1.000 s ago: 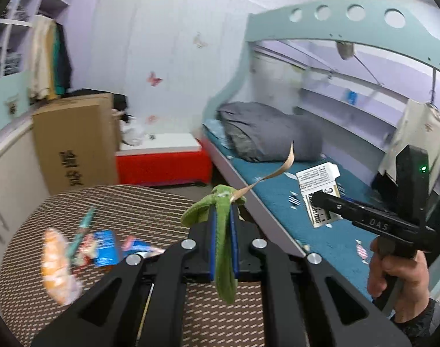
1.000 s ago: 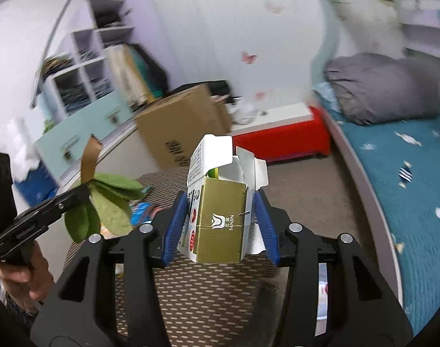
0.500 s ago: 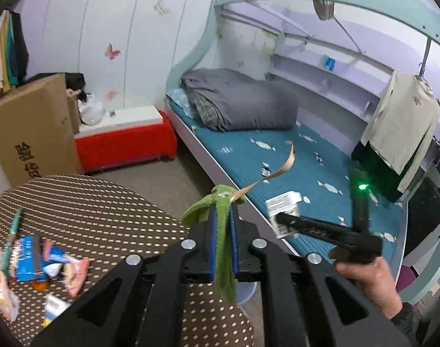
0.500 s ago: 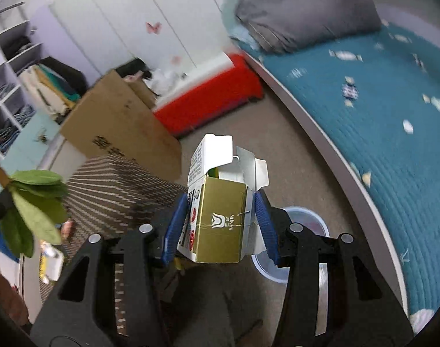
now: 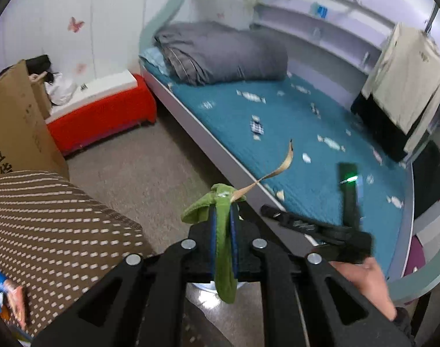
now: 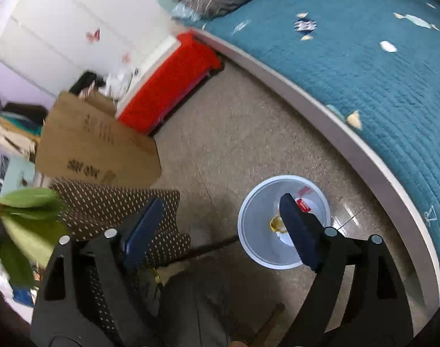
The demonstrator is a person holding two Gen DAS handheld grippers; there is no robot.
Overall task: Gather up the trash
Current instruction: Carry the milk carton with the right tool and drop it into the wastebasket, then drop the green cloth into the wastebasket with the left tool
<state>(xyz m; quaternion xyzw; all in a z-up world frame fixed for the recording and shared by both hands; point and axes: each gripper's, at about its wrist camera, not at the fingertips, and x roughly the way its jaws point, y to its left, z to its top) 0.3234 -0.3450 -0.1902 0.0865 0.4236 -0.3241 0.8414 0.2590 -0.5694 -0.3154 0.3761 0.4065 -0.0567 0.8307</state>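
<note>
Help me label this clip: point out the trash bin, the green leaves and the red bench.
trash bin (image 6: 253,217), right wrist view, bare inner wall.
green leaves (image 5: 222,240), left wrist view, leaf pinched between the fingers.
red bench (image 5: 104,121), left wrist view, red front face.

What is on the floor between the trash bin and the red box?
Nothing: in the right wrist view, only bare speckled floor lies between the white trash bin and the red box.

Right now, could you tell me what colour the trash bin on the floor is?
The trash bin is pale blue-white, clearest in the right wrist view.
</note>
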